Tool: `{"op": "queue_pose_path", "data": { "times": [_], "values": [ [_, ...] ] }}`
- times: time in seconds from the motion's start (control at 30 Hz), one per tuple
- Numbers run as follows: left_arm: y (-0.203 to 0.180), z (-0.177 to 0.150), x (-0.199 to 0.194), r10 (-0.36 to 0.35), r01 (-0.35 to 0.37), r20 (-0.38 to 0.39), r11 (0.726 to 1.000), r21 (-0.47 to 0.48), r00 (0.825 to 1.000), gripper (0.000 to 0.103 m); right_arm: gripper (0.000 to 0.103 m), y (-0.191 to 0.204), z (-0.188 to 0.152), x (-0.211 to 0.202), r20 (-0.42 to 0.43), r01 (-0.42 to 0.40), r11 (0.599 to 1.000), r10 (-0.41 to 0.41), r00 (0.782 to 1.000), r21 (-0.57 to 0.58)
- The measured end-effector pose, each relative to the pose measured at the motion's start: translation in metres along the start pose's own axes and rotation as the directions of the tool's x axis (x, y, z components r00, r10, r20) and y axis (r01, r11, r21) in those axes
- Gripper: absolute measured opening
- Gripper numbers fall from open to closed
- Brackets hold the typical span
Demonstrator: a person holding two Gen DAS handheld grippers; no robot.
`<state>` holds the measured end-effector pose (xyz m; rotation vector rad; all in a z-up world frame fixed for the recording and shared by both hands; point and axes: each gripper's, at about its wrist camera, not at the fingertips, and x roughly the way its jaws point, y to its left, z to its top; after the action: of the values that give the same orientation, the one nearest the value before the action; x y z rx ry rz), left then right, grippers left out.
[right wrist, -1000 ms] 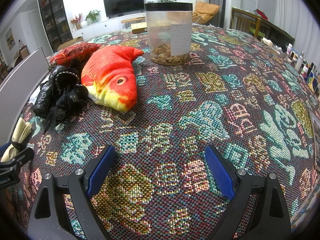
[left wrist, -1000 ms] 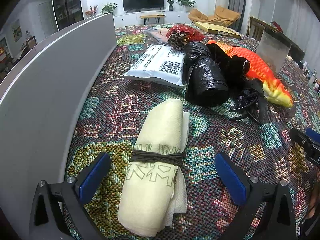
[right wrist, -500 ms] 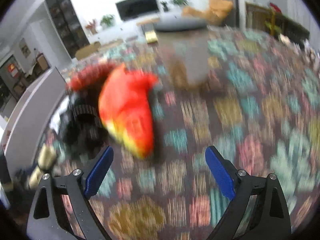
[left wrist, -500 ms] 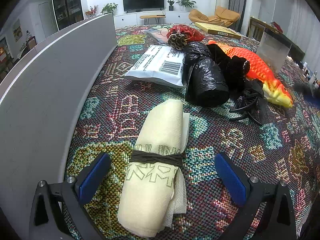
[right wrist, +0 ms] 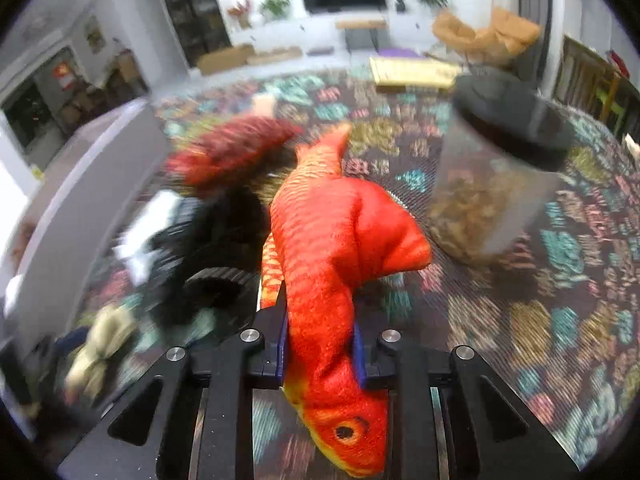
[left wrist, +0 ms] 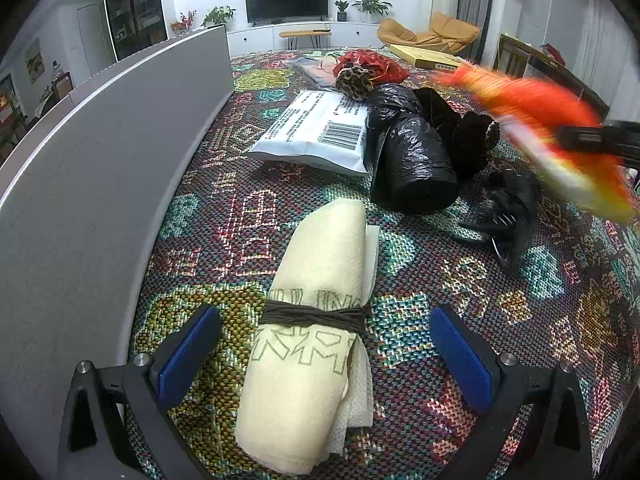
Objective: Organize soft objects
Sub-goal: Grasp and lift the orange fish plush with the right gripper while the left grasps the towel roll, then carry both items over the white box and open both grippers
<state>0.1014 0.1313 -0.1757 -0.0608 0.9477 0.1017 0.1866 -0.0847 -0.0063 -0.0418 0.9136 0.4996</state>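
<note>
right claw: clenched on plush fish; pads pinch the body just behind the head; head droops below and toward the camera, tail sticks out ahead; fish looks lifted off the tablecloth, blur suggests motion

left claw: released, jaws wide; hovers low over the cloth; rolled cream towel lies between the jaws, not touched by either pad; dark band around the roll sits about level with the pad tips

plush fish from left view: up and to the right of left claw, blurred, dark right-claw finger across it

other soft items: black bag bundle ahead of left claw, beyond the towel; white mailer pouch further ahead, touching the black bag; red mesh bag far ahead; black tangle ahead-right

obstacles: clear jar ahead-right of right claw, near the fish fin; grey panel hard left of left claw

step in hand: probably carrying fish to a sorting spot; destination not visible, cannot tell where

doing it well: keep pinch firm, plush compresses and may slip; lift high enough for drooping head to clear the black bundle; swing away from the jar; hold left claw off the towel until fish is down

risk: head or tail dragging across neighbouring items; jar tipped by the fin
</note>
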Motion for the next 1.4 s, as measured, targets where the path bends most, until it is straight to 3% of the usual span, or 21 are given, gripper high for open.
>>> {"op": "queue_pose_path", "data": {
  "times": [0.13, 0.27, 0.37, 0.47, 0.53, 0.6, 0.67, 0.77, 0.87, 0.93, 0.97, 1.03, 1.1, 1.13, 1.17, 1.2, 1.23, 1.27, 1.33, 1.4],
  "values": [
    [0.0, 0.0, 0.0, 0.001, -0.001, 0.0, 1.0, 0.0, 1.0, 0.103, 0.026, -0.021, -0.031, -0.088, 0.162, 0.009, 0.999, -0.016, 0.987, 0.048],
    [0.0, 0.0, 0.001, 0.0, 0.0, -0.001, 1.0, 0.0, 1.0, 0.103, 0.027, -0.084, -0.025, -0.131, 0.286, 0.138, 0.971, -0.19, 0.939, 0.194],
    [0.0, 0.001, 0.0, 0.0, 0.0, -0.009, 1.0, 0.001, 1.0, 0.103, 0.027, -0.148, 0.003, -0.102, 0.237, 0.14, 0.952, -0.208, 0.949, 0.273],
    [0.0, 0.006, 0.0, -0.009, 0.01, -0.044, 1.0, 0.01, 0.999, 0.103, 0.029, -0.202, 0.032, -0.04, 0.154, 0.123, 0.94, -0.18, 0.971, 0.319],
    [-0.001, 0.009, -0.001, -0.026, 0.028, -0.085, 0.999, 0.026, 0.996, 0.103, 0.041, -0.23, 0.037, -0.006, 0.077, 0.134, 0.925, -0.172, 0.982, 0.356],
    [0.001, 0.013, -0.005, -0.037, 0.041, -0.1, 0.998, 0.038, 0.994, 0.103, 0.059, -0.252, 0.039, 0.021, -0.043, 0.17, 0.904, -0.166, 0.985, 0.393],
    [0.003, 0.018, -0.016, -0.046, 0.051, -0.092, 0.997, 0.051, 0.995, 0.103, 0.063, -0.259, 0.042, 0.031, -0.113, 0.24, 0.891, -0.213, 0.971, 0.385],
    [0.007, 0.024, -0.028, -0.068, 0.072, -0.071, 0.996, 0.056, 0.995, 0.103, 0.074, -0.251, 0.053, 0.02, -0.104, 0.289, 0.907, -0.27, 0.957, 0.306],
    [0.007, 0.025, -0.033, -0.088, 0.093, -0.067, 0.993, 0.073, 0.994, 0.103, 0.078, -0.237, 0.058, 0.015, -0.115, 0.297, 0.935, -0.279, 0.953, 0.195],
    [0.004, 0.027, -0.031, -0.078, 0.084, -0.066, 0.992, 0.092, 0.995, 0.103, 0.078, -0.229, 0.058, 0.037, -0.188, 0.285, 0.95, -0.259, 0.947, 0.126],
    [0.004, 0.027, -0.029, -0.07, 0.076, -0.066, 0.992, 0.097, 0.995, 0.103, 0.076, -0.225, 0.054, 0.051, -0.235, 0.302, 0.95, -0.276, 0.932, 0.084],
    [0.003, 0.026, -0.026, -0.051, 0.059, -0.073, 0.992, 0.108, 0.996, 0.103, 0.053, -0.218, 0.042, 0.06, -0.257, 0.394, 0.918, -0.372, 0.892, 0.038],
    [0.003, 0.026, -0.02, -0.052, 0.061, -0.087, 0.993, 0.103, 0.995, 0.102, 0.037, -0.219, 0.041, 0.054, -0.231, 0.402, 0.911, -0.372, 0.899, 0.095],
    [0.002, 0.026, -0.015, -0.057, 0.067, -0.103, 0.992, 0.102, 0.993, 0.1, 0.035, -0.219, 0.042, 0.047, -0.21, 0.398, 0.909, -0.367, 0.906, 0.126],
    [0.001, 0.025, -0.01, -0.054, 0.067, -0.117, 0.992, 0.108, 0.992, 0.083, 0.031, -0.218, 0.043, 0.037, -0.184, 0.389, 0.909, -0.361, 0.914, 0.149],
    [-0.001, 0.025, -0.004, -0.039, 0.057, -0.144, 0.991, 0.122, 0.989, 0.058, 0.03, -0.216, 0.044, 0.026, -0.16, 0.383, 0.908, -0.358, 0.92, 0.168],
    [-0.001, 0.024, -0.001, -0.046, 0.065, -0.151, 0.99, 0.122, 0.988, 0.055, 0.03, -0.214, 0.045, 0.009, -0.121, 0.377, 0.905, -0.359, 0.925, 0.197],
    [0.003, 0.025, -0.004, -0.057, 0.07, -0.132, 0.993, 0.099, 0.99, 0.041, 0.03, -0.211, 0.046, -0.005, -0.09, 0.37, 0.903, -0.359, 0.929, 0.22],
    [0.008, 0.025, -0.005, -0.079, 0.088, -0.131, 0.994, 0.059, 0.988, 0.04, 0.03, -0.197, 0.048, -0.039, -0.015, 0.339, 0.905, -0.347, 0.938, 0.258],
    [0.02, 0.027, -0.013, -0.158, 0.154, -0.114, 0.987, -0.042, 0.981, 0.04, 0.03, -0.174, 0.049, -0.067, 0.055, 0.279, 0.922, -0.303, 0.951, 0.267]
  ]
}}
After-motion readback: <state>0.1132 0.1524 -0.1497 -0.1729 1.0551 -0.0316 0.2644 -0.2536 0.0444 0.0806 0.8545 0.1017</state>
